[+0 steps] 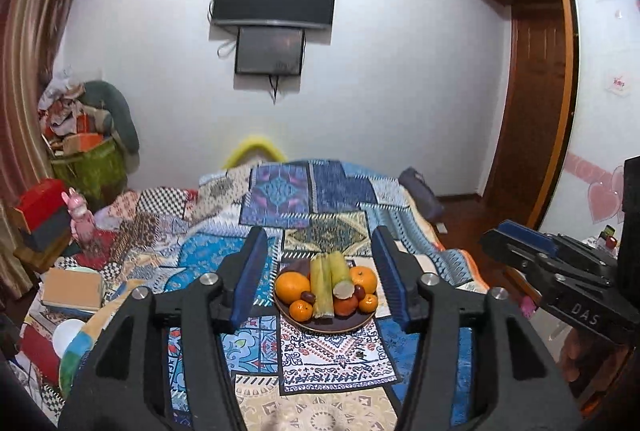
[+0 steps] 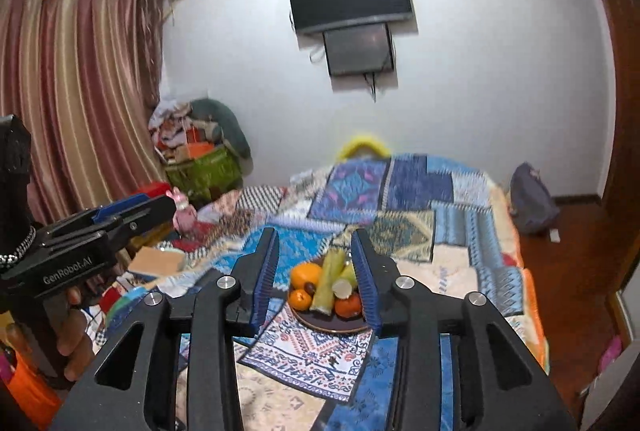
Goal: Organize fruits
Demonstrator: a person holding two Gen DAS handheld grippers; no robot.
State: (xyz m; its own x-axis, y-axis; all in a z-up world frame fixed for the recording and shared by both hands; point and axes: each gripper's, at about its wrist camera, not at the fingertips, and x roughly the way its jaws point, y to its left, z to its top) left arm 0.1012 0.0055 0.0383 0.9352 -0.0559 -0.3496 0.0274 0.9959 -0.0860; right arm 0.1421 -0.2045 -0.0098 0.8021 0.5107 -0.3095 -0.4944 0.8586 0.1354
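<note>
1. The fruits are heaped on a dark plate (image 1: 356, 325) that rests on the patterned bedspread (image 1: 340, 191), near the foot edge of the bed and roughly midway between its side edges. Three sugarcane pieces (image 1: 326, 285) lie along the middle of the heap; a large orange (image 1: 291, 287) is seen on the left, a second orange (image 1: 363, 279) on the right, with small tangerines (image 1: 301, 310) and dark red dates (image 1: 307, 296) at the front.

2. The left tongs (image 1: 320, 279) are held apart, with nothing between the pads, and hang short of the plate. The right tongs (image 2: 316, 277) are likewise apart and empty, lined up on the same heap.

3. A soft, yielding bed carries the plate, so a downward push on its rim is likely to tip it and spill fruit across the bedspread.

4. The heap is tightly packed; if a sugarcane piece is pulled out, the tangerines and dates leaning on it may be rolled off the plate.

5. Round fruit is judged likely to slip from flat pads if gripped off-centre, and a tangerine may be bruised if squeezed hard.

6. Both tongs are aimed at the same plate and are seen near each other, so a collision is possible if both are advanced together.

7. Clutter along the left edge of the bed could swallow any fruit that rolls that way.
</note>
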